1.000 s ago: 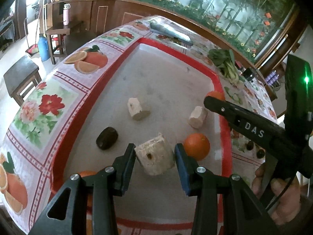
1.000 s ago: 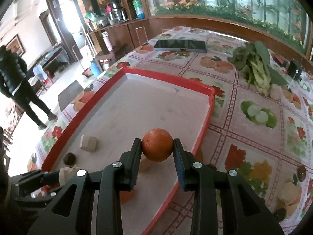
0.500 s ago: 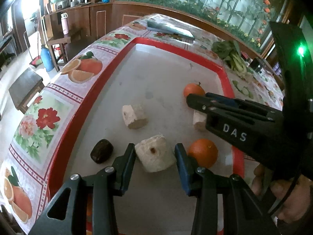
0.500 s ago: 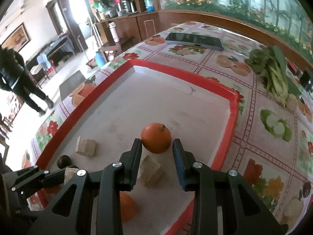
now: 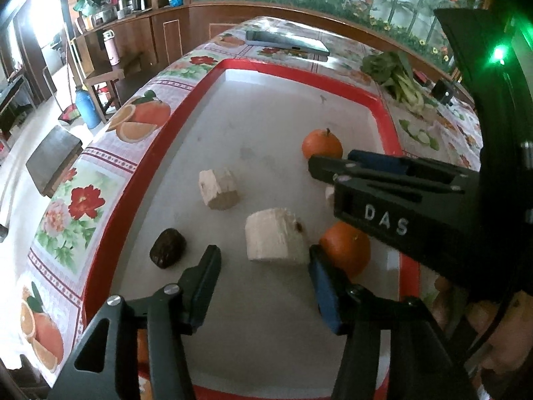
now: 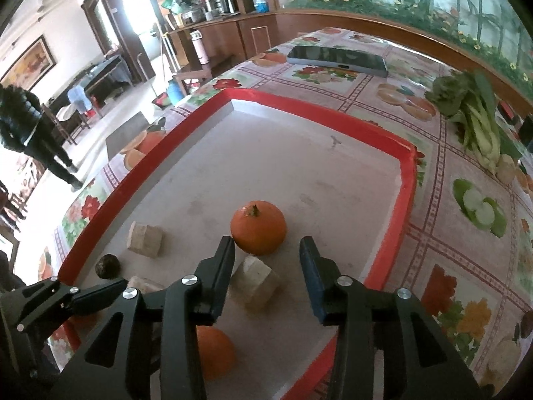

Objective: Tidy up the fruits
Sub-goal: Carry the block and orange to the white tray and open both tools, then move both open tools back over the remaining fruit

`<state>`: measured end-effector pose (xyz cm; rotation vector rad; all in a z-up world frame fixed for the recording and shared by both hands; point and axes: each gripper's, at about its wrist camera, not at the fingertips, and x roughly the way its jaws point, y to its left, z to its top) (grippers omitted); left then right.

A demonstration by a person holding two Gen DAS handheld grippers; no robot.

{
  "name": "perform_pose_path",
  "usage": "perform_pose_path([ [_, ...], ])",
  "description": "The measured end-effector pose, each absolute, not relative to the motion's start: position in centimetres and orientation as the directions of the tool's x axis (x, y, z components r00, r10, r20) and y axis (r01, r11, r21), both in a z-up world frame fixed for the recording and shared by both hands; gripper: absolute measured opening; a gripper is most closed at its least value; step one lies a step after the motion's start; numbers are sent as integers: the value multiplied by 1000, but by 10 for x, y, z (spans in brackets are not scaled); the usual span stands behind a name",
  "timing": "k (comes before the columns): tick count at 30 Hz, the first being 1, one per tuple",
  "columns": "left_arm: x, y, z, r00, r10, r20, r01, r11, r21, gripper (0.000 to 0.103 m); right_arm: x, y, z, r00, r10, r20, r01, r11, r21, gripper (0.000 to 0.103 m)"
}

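Observation:
A red-rimmed tray [image 5: 133, 180] [image 6: 404, 193] holds two oranges, pale fruit chunks and a dark fruit [image 5: 167, 248]. My left gripper [image 5: 265, 270] is opening; the big pale chunk [image 5: 273, 236] rests on the tray at its tips, with a gap on the left side. The near orange [image 5: 346, 246] lies beside its right finger. My right gripper [image 6: 266, 255] is opening too, and the stemmed orange [image 6: 258, 231] sits free on the tray just past its tips. Under that gripper lies a smaller chunk [image 6: 256, 281]. Seen from the side, the right gripper [image 5: 366, 180] crosses the left wrist view.
A phone [image 6: 336, 58] lies on the flowered tablecloth behind the tray, with leafy greens [image 6: 473, 116] to the right. Another chunk [image 6: 145, 243] sits near the tray's left wall. A person [image 6: 30, 126] stands on the floor far left, near stools [image 5: 53, 160].
The right gripper carried the orange over the tray, lowered it and spread its jaws off it. The left jaws widened and let go of the big pale chunk.

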<state>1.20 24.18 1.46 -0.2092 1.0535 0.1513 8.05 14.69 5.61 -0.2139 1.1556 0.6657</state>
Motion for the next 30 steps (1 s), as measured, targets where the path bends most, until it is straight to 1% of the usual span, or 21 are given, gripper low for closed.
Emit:
perform_pose_path([
  [3, 7, 240, 18, 490, 32, -871, -226, 970, -91, 60, 79, 143, 61, 247, 370, -896, -580, 797, 169, 41],
  [5, 4, 239, 21, 495, 33, -868, -227, 969, -92, 63, 76, 141, 64, 255, 370, -894, -578, 799, 166, 41],
  [10, -4, 237, 30, 510, 42, -859, -226, 970, -87, 65, 66, 136, 76, 284, 371, -884, -583, 799, 148, 45],
  [16, -14, 234, 36, 515, 44, -856, -226, 970, -86, 66, 58, 128, 89, 321, 369, -872, -575, 808, 131, 46],
  [30, -23, 214, 48, 545, 44, -837, -228, 969, -97, 66, 43, 83, 114, 358, 376, -854, -515, 843, 155, 47],
])
